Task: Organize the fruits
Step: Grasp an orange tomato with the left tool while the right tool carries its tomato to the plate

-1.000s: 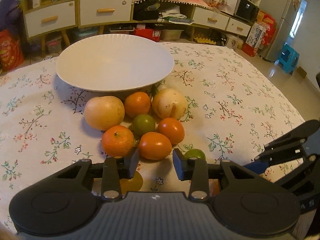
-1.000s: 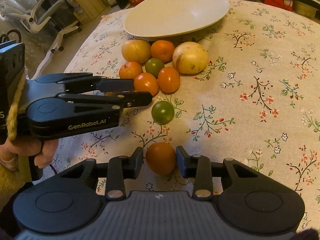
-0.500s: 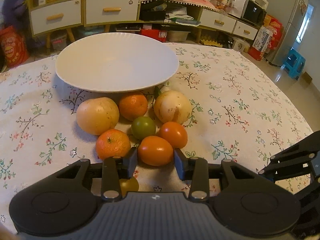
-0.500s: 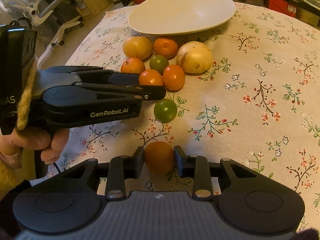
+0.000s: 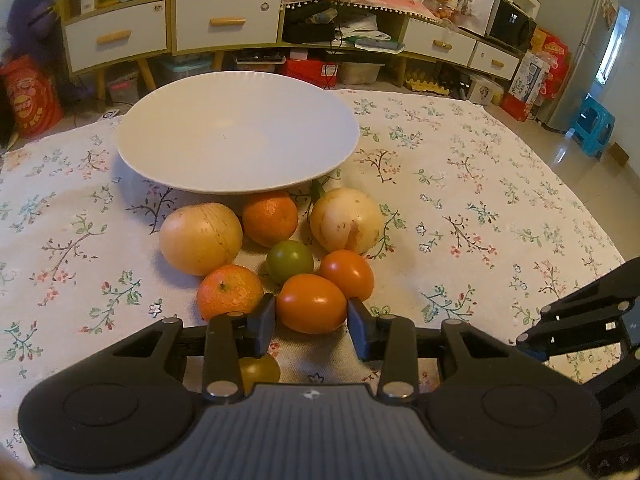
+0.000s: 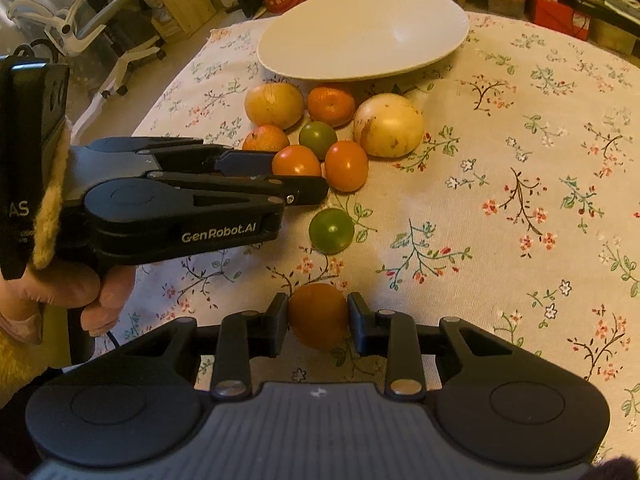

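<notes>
A white plate [image 5: 236, 144] stands empty on the floral tablecloth, with a cluster of fruit in front of it. My left gripper [image 5: 311, 322] has its jaws on both sides of an orange tomato [image 5: 311, 303], pads touching it; it also shows in the right wrist view [image 6: 296, 162]. My right gripper [image 6: 318, 322] is shut on another orange tomato [image 6: 319, 316] near the table's front. A green tomato [image 6: 331, 231] lies alone between that and the cluster. A yellowish fruit [image 5: 259, 371] lies under the left gripper.
The cluster holds two pale yellow round fruits [image 5: 201, 238] [image 5: 346, 220], two tangerines [image 5: 270, 218] [image 5: 229, 291], a green tomato [image 5: 289, 262] and another orange tomato [image 5: 346, 274]. Drawers and shelves stand behind the table. The right gripper shows at the left wrist view's right edge [image 5: 580, 320].
My left gripper has moved forward onto the orange tomato in the cluster and its jaws have come in against it. My right gripper has tightened on its tomato.
</notes>
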`<act>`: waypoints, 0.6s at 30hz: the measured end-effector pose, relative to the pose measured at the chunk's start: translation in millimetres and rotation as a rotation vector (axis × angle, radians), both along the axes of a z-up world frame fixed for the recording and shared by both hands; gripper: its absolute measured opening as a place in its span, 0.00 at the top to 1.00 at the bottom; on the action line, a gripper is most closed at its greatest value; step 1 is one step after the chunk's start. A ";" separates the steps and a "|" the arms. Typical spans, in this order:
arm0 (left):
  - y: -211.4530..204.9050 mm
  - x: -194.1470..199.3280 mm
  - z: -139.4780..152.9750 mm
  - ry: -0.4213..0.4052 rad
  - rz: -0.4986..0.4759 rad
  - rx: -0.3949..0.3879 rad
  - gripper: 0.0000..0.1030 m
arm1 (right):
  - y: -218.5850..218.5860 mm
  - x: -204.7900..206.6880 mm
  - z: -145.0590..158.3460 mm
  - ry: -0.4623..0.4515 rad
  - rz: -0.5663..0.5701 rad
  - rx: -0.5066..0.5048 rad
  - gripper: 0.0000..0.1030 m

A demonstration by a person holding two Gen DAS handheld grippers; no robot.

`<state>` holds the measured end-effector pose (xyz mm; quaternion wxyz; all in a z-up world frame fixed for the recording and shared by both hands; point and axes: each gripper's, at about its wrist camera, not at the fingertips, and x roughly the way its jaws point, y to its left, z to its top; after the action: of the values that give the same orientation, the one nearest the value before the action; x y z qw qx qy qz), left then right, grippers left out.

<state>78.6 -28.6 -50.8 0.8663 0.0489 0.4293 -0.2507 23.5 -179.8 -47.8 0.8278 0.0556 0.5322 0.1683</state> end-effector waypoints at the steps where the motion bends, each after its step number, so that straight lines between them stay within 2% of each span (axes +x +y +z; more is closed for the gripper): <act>1: -0.4 -0.1 -0.1 0.000 0.001 -0.001 0.80 | 0.5 0.6 1.0 -0.003 -0.002 0.000 0.73; 18: 11.3 1.0 33.9 -0.037 0.076 -0.046 0.80 | -1.6 19.2 32.3 -0.084 -0.090 -0.010 0.73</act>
<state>79.7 -17.2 -16.9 0.8839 0.0174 0.4090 -0.2263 42.7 -181.4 -15.5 0.8566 0.0683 0.4946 0.1304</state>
